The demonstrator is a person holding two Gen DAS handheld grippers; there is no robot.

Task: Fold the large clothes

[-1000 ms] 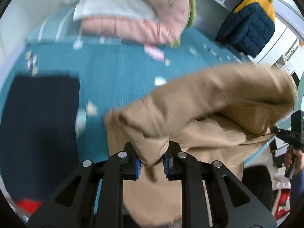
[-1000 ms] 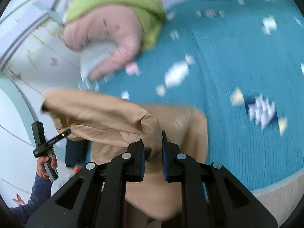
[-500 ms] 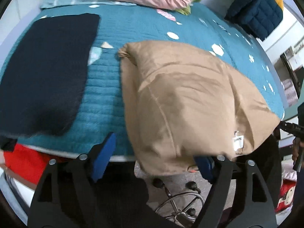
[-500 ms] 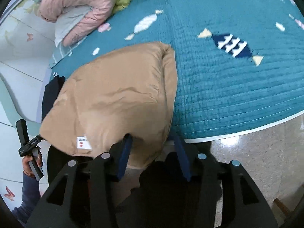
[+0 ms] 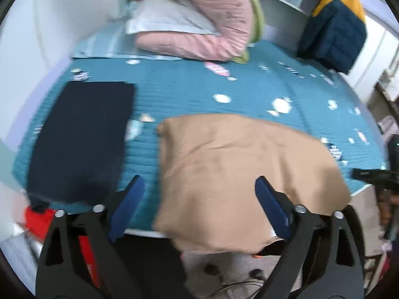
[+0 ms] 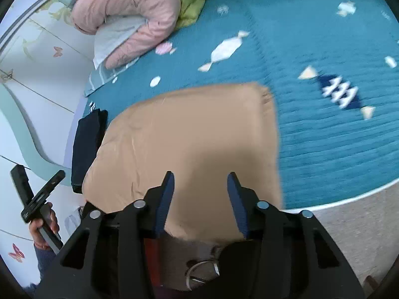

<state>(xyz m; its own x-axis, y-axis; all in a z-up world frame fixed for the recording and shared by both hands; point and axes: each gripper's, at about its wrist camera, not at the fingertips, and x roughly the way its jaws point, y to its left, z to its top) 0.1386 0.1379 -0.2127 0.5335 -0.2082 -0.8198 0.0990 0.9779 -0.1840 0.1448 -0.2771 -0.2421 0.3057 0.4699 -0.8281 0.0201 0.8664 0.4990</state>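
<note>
A tan garment (image 5: 239, 172) lies folded on the teal bedspread (image 5: 189, 89), its near edge hanging over the bed's front edge. It also shows in the right wrist view (image 6: 194, 134). My left gripper (image 5: 199, 189) is open and empty, hovering over the garment's near part. My right gripper (image 6: 199, 182) is open and empty above the garment's near edge. A folded dark navy garment (image 5: 82, 134) lies flat on the bed to the left of the tan one; in the right wrist view it (image 6: 87, 144) sits at the bed's left edge.
Pink and green bedding with a grey pillow (image 5: 199, 17) is piled at the head of the bed. A navy and yellow jacket (image 5: 334, 22) hangs at the far right. A red item (image 5: 37, 221) and a chair base (image 5: 239, 281) are on the floor.
Both grippers let go of the tan garment after laying it folded on the bed, opened, and drew back toward the bed's front edge. The left view has tilted up.
</note>
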